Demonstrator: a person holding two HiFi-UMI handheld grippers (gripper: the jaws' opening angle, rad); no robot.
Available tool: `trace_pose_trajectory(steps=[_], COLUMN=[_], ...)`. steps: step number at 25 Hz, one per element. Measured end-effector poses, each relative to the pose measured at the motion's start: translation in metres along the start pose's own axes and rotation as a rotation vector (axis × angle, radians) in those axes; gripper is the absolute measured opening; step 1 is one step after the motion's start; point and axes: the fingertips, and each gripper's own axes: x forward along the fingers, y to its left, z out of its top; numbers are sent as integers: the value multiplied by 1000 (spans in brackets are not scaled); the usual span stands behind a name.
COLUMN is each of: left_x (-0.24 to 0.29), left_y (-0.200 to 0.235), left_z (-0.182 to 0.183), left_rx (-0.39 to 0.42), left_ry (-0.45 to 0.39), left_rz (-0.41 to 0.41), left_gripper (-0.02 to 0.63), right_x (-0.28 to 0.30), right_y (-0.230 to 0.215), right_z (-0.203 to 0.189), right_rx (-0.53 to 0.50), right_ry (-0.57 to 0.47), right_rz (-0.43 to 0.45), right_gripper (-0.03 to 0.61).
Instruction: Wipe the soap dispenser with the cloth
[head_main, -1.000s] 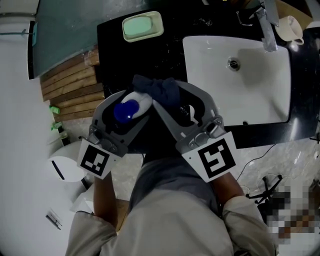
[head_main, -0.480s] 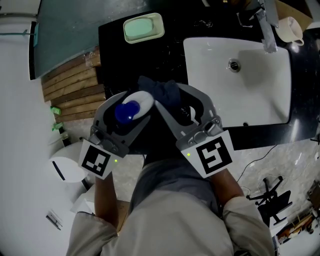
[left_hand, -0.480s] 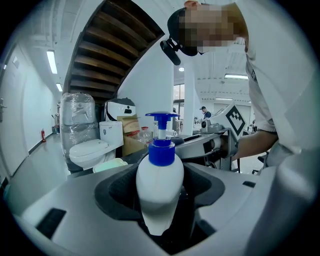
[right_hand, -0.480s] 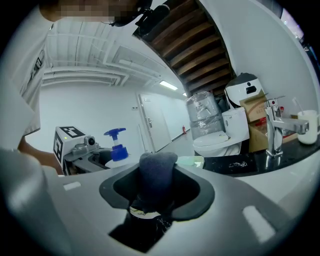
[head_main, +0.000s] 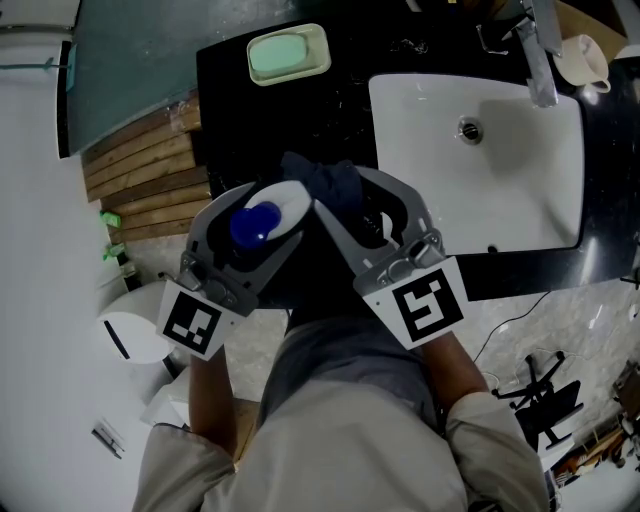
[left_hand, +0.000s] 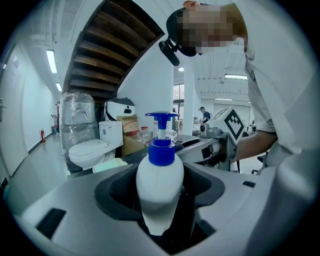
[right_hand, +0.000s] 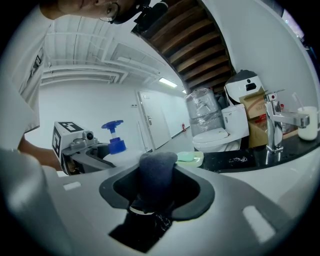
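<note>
I am holding the soap dispenser (left_hand: 160, 192) in the left gripper (head_main: 258, 225), whose jaws are clamping round its white body, lifting it off the black bench (head_main: 230, 100) close to my front. The right gripper (head_main: 352, 208) is pinching a bunched dark cloth (right_hand: 156, 177) in nearly closed jaws, pressing it beside the bottle's shoulder. What I am worrying about is the smooth bottle twisting or slipping out under a hard sideways wipe, the cloth catching the blue pump and squirting soap, or the wad tugging free.
</note>
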Motion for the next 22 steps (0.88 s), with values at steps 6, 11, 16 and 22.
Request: trace_pose_trajectory(steps=[6, 11, 16, 22], left_x=[0, 0, 0, 0], left_y=[0, 0, -1, -1], left_z=[0, -1, -1, 0], left_rx=[7, 7, 11, 10], left_ry=[7, 8, 12, 6], left_rz=[1, 4, 4, 5], left_gripper=[272, 272, 272, 272], right_x=[3, 5, 7, 10], right_y=[-3, -4, -5, -8], right_z=[-7, -16, -23, -32], right_rx=[6, 16, 31, 30], right_ry=[17, 37, 52, 73], right_rz=[2, 5, 3, 3], right_gripper=[163, 163, 163, 163])
